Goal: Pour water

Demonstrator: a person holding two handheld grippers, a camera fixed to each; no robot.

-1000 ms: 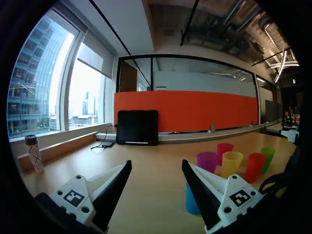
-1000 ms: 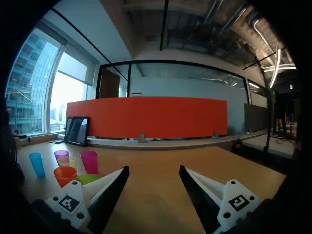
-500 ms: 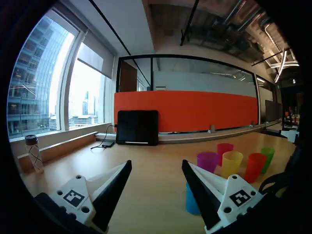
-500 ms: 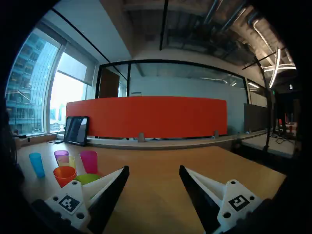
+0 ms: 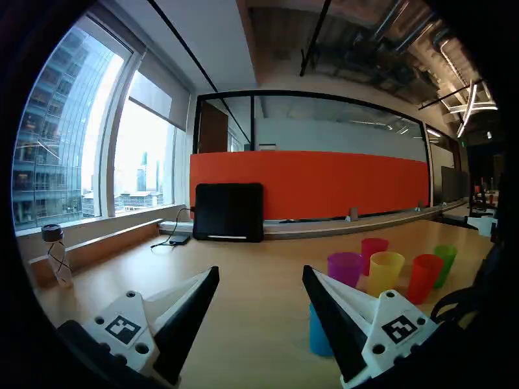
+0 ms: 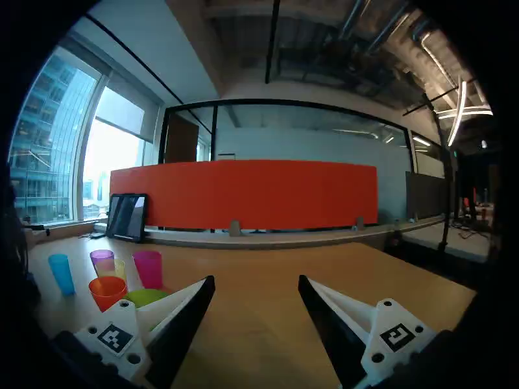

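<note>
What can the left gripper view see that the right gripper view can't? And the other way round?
Left gripper view: a clear bottle with a dark cap, standing on the window ledge.

Right gripper view: a neighbouring desk beyond the table's far right edge.

Shared: the bunch of coloured cups, the dark tablet propped up at the back, the orange wall and the wooden table. Each view also has its own open, empty gripper up front: the left gripper and the right gripper.

No readable words or numbers; black-and-white marker squares (image 5: 123, 329) on left tool (image 5: 259, 268) and right tool (image 6: 255, 279).
</note>
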